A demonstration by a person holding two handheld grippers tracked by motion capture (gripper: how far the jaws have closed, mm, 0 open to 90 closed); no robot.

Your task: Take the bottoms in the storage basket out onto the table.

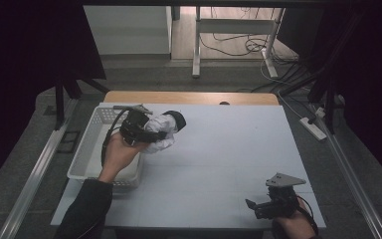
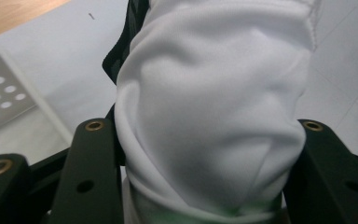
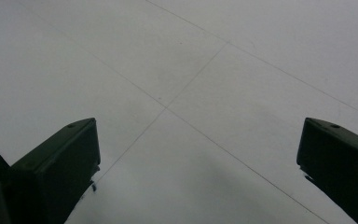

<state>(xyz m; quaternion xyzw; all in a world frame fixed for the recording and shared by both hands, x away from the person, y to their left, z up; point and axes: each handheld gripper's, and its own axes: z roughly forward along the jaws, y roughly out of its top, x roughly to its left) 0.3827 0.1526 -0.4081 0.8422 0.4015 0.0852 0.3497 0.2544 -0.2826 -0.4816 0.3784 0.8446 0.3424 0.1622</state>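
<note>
One white cloth bundle [image 2: 214,116], creased, black trim.

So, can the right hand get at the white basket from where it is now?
Probably not without a long move: the right tongs rest at the near right corner, the white basket sits at the far left, and the left hand is over it.

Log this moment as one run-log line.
left gripper: shut on white garment | beside white basket | right gripper: open, nothing held, over table
</note>
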